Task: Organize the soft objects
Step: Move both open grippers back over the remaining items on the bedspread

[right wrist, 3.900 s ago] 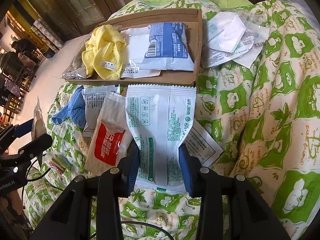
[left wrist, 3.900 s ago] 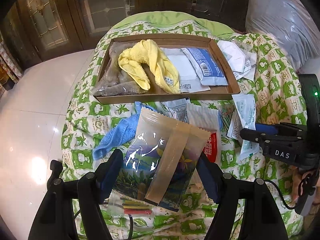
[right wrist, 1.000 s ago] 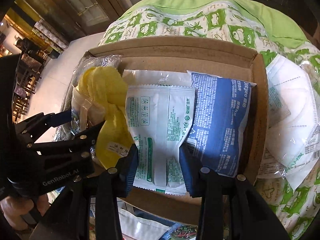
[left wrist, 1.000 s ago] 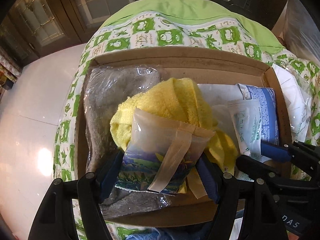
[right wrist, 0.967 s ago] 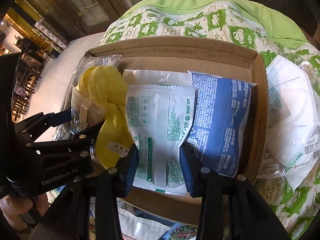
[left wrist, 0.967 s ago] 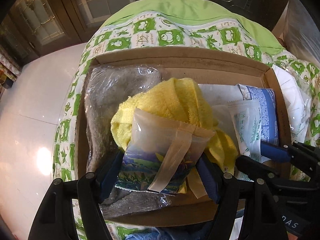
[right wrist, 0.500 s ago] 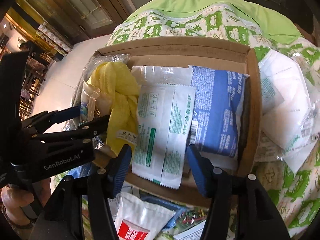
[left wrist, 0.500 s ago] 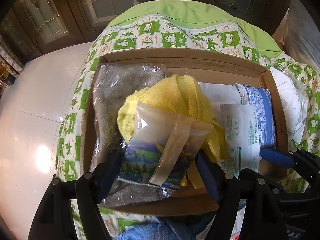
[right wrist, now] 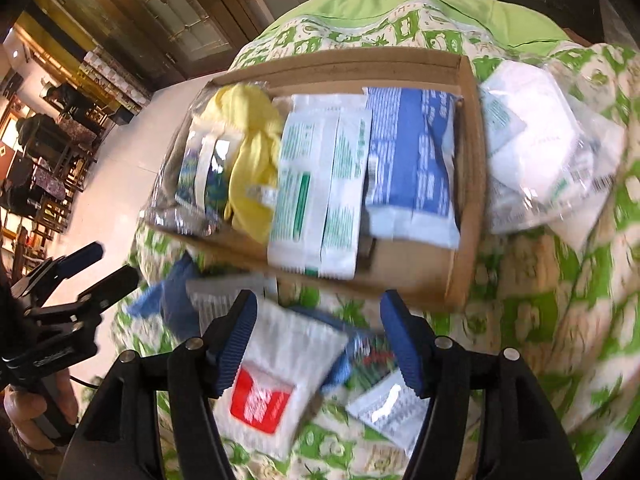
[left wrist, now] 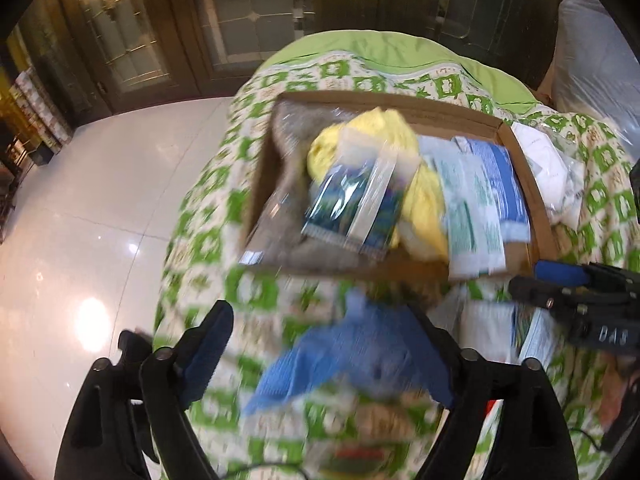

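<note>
**Both claws empty, two packets lying in the box**

Your left gripper has just spread its jaws wide and nothing sits between them; below it lies one crumpled blue cloth on the green-and-white patterned bedcover. Your right gripper has also been opening and its pads press on nothing; under it rests one white sachet with a red label, with a small clear wrapper beside it.

The shallow brown cardboard box holds six soft things you can count: one grey item in clear film at the left, one yellow towel, one clear packet with a blue-green printed scene lying across the towel, one white packet with green print, one blue-and-white packet, and one clear-wrapped white item showing behind them. The white-green packet overhangs the box's near rim.

To the right of the box, outside it, is a loose heap of white bagged items; the blur hides their number.
</note>
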A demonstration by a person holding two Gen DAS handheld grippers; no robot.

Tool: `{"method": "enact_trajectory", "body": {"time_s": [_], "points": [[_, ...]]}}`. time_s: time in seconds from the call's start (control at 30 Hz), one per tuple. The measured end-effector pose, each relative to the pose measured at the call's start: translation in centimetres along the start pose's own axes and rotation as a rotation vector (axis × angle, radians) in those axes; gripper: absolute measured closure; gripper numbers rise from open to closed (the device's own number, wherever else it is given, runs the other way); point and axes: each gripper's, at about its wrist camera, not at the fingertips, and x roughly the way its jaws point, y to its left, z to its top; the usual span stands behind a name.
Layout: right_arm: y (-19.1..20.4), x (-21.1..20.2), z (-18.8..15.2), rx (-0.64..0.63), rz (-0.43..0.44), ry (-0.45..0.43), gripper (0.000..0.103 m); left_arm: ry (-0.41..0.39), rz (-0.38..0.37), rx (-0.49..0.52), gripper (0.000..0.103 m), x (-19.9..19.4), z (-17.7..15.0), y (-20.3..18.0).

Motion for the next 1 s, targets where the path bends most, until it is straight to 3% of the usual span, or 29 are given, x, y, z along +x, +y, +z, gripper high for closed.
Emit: {"method": "enact_trajectory", "body": {"time_s": [0.23, 0.53, 0.67, 0.9, 1.0], "points": [[-0.4, 0.0, -3.9, 0.013, -0.005, 0.034, 0.039, 0.03, 0.049, -0.052, 0.014, -2.1, -6.5, 2.9], [0.4, -1.0, -6.5, 0.006, -0.001, 0.022, 0.039, 0.024, 0.203, -0.113, 0.013, -8.2, -9.0, 9.1], [1.3, -0.9, -7.0, -0.013, 0.0, 0.025, 0.039, 0.008, 0.135, -0.179, 0.011, -8.5, -9.1, 9.4], [1.8, -0.2, -8.0, -0.023, -0.001, 0.048, 0.039, 0.138, 0.02, -0.132, 0.011, -1.2, -10.2, 2.4], [1.8, 0.0, -8.1, -0.02, 0.008, 0.057, 0.039, 0.172, 0.014, -0.115, 0.011, 1.3, -10.9, 0.0]]}}
